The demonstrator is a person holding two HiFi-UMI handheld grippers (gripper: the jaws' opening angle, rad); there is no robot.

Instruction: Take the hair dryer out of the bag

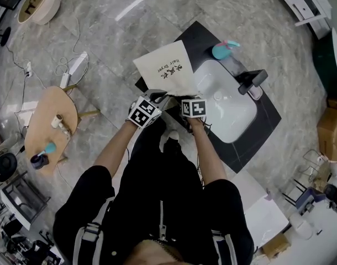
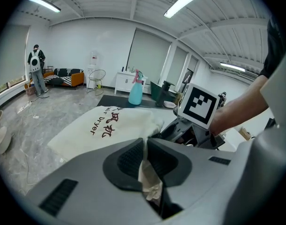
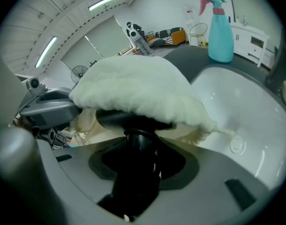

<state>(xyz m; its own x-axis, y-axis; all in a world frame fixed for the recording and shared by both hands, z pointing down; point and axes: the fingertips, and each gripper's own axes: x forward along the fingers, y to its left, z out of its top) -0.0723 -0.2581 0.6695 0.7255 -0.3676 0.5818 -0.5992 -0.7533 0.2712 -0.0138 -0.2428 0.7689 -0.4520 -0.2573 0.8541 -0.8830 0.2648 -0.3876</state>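
Bag (image 2: 110, 125), limp, sat pinched in the left hand-held gripper (image 2: 145, 161); the right hand-held gripper (image 3: 136, 161) clasped the rigid, likely slick hair dryer handle (image 3: 133, 184).

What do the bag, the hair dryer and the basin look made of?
Bag: soft matte cream cloth; it bunches and folds.
Hair dryer: probably black plastic, with a dull sheen.
Basin: smooth glossy white, likely ceramic; highlights show along its rim.
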